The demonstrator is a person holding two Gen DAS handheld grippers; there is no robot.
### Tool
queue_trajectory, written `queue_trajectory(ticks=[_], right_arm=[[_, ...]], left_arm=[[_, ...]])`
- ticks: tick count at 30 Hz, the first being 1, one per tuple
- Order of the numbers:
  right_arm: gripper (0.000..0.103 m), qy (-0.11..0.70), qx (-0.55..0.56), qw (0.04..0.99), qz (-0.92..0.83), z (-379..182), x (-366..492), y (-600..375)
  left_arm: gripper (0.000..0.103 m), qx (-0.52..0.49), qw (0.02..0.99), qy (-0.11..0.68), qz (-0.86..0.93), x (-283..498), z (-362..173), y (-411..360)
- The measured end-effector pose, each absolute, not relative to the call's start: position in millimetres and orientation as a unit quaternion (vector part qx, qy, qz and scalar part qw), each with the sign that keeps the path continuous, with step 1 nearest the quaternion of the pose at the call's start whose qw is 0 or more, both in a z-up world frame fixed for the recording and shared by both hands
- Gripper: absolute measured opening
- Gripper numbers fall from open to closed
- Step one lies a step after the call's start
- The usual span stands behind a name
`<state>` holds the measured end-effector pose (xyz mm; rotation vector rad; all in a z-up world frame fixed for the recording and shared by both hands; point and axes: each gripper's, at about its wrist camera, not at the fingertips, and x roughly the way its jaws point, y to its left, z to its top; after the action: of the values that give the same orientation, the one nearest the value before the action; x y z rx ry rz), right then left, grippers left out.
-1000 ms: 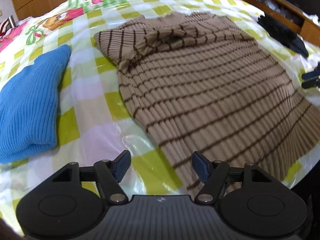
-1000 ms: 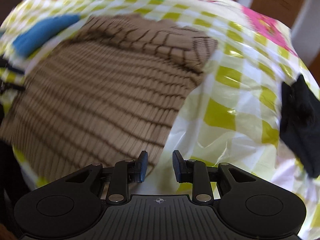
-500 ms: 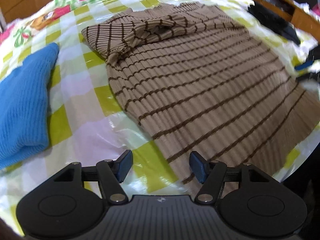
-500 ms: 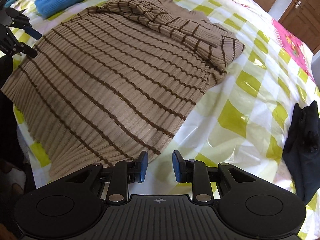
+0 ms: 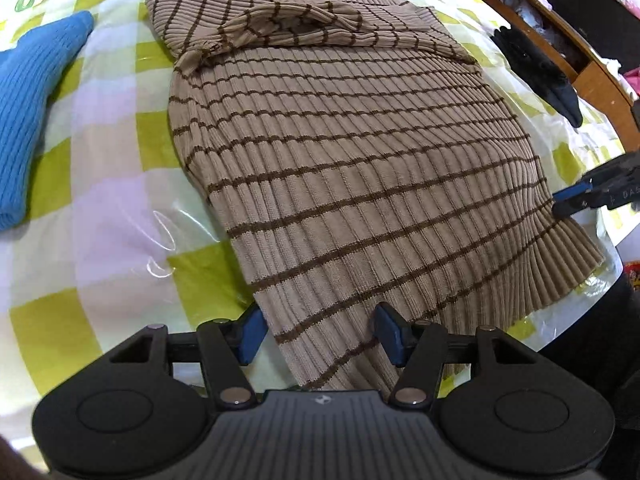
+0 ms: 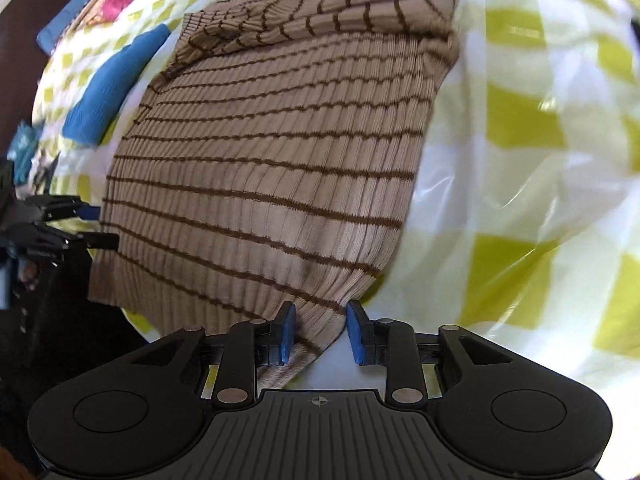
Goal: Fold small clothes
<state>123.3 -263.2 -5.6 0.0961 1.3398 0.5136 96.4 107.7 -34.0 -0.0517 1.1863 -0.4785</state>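
A tan ribbed sweater with thin brown stripes [image 5: 360, 152] lies flat on the checked bed cover, sleeves folded across its top. My left gripper [image 5: 320, 338] is open, its jaws straddling the sweater's near left hem corner. My right gripper [image 6: 320, 334] is open, and the hem's right corner [image 6: 316, 320] lies between its jaws. The sweater also fills the right wrist view [image 6: 272, 160]. The right gripper shows at the right edge of the left wrist view [image 5: 576, 196], and the left gripper at the left edge of the right wrist view [image 6: 80, 226].
A folded blue knit [image 5: 32, 120] lies left of the sweater, also seen in the right wrist view [image 6: 108, 88]. A black garment [image 5: 536, 72] lies at the far right by a wooden shelf [image 5: 580, 52]. The yellow-green checked cover [image 5: 100, 200] has clear plastic over it.
Both grippers have dropped toward the hem. The left now straddles the left hem corner and the right has the right hem corner between its jaws. Both stay open.
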Motion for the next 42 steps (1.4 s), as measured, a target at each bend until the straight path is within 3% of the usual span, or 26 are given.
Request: queue_trajectory(ticks=[3,5,6,8,13,18,23,27,33,40,42], right_arm=[[0.030,0.619,0.087,0.746,0.230,-10,128,-268],[0.026,0.617,0.092,0.751,0.215,-14,129,-267],[0.018,0.615,0.085,0.756,0.208,-14,129,-265],[0.011,0.612,0.086,0.758,0.208,-11,125,-262],[0.008,0.567,0.180,0.771,0.227,20,120,-272],[0.007,0.460,0.277,0.811,0.234,58,144,-283],[0.007,0.372,0.338,0.831,0.239,71,224,-282],[0.012,0.368,0.362,0.840,0.168,40,308,-284],[0.012,0.378,0.292,0.867,0.143,15,337,-267],[0.015,0.350,0.093,0.921,0.145,26,299,-242],[0.023,0.334,0.017,0.929,0.156,31,297,-226]], left_arm=[[0.064,-0.041,0.800,0.558,-0.216,100,-35,113],[0.052,-0.043,0.803,0.559,-0.202,102,-37,115],[0.036,-0.040,0.804,0.560,-0.194,102,-37,115],[0.021,-0.052,0.802,0.563,-0.194,102,-38,118],[0.020,-0.096,0.804,0.548,-0.207,101,-32,118],[0.020,-0.166,0.830,0.472,-0.247,125,4,125],[0.020,-0.237,0.863,0.370,-0.250,197,38,151],[0.020,-0.310,0.860,0.357,-0.192,269,13,182],[0.022,-0.306,0.870,0.367,-0.124,307,-19,191],[0.030,-0.237,0.894,0.364,-0.106,276,-8,192],[0.033,-0.225,0.901,0.357,-0.102,271,-1,197]])
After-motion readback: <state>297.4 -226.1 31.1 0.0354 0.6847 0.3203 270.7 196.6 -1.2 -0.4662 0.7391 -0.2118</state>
